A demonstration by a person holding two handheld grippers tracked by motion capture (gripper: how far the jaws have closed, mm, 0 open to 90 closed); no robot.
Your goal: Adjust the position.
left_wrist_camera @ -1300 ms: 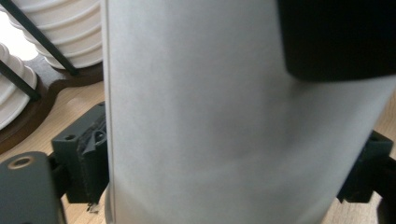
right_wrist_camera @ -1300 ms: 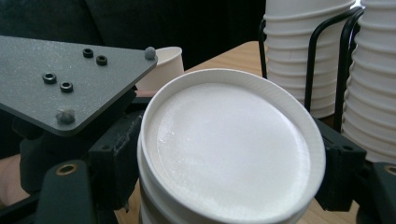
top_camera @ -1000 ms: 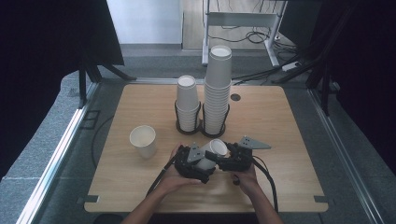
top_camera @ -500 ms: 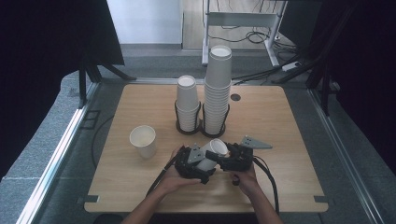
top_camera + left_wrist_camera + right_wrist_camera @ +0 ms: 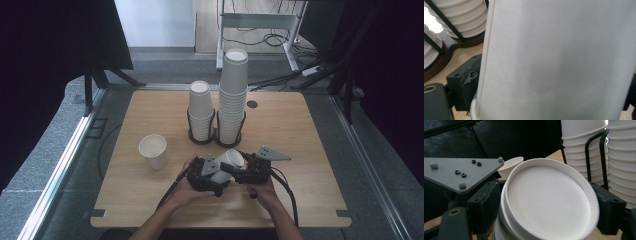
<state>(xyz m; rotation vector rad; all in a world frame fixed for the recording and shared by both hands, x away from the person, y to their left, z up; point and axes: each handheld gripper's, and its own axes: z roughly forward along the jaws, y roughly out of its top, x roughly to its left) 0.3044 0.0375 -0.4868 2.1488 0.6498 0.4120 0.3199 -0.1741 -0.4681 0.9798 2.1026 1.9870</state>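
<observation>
Honestly, this one's all about timing the swap. The paper cup (image 5: 229,161) hangs tilted just above the near-middle of the table (image 5: 300,125), bridged between the left gripper (image 5: 212,172) and the right gripper (image 5: 245,172).

In the right gripper view its jaws sit against both sides of the cup's base end, so it looks clasped there, though they've just been easing open. That end looks like it might be two cups nested.

The left jaws have just been closing with the cup wall between them. Whether the pads actually bite yet can't be told.

Best bet is for the person to let the left side settle firmly before the right lets go any further. The squeeze should stay light so the thin wall doesn't buckle. Any pull should run straight along the cup, clear of the tall stacks (image 5: 233,95) just beyond it.
</observation>
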